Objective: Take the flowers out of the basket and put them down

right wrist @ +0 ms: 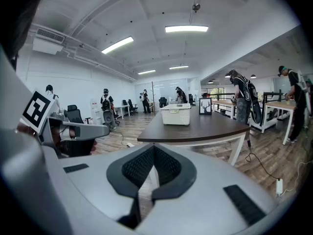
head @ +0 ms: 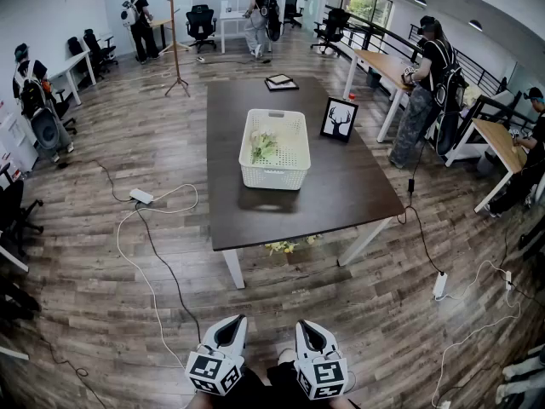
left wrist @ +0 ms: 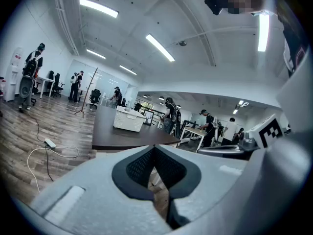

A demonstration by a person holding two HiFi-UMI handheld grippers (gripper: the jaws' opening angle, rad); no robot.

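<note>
A white plastic basket (head: 275,149) stands in the middle of a dark table (head: 341,190), with a bunch of pale green flowers (head: 262,146) inside at its left. More flowers (head: 289,245) lie on the floor under the table's near edge. Both grippers are well short of the table, low and close to the person. My left gripper (head: 238,320) and right gripper (head: 303,325) point toward the table, each shut with nothing between its jaws. The basket (left wrist: 128,119) shows far ahead in the left gripper view, past the left gripper (left wrist: 154,146). Beyond the right gripper (right wrist: 153,145) the basket (right wrist: 175,114) is equally distant.
A framed deer picture (head: 339,119) stands right of the basket, and flat dark frames (head: 280,82) lie at the table's far end. A power strip (head: 140,196) and cables trail over the wooden floor at left. Several people work at desks around the room.
</note>
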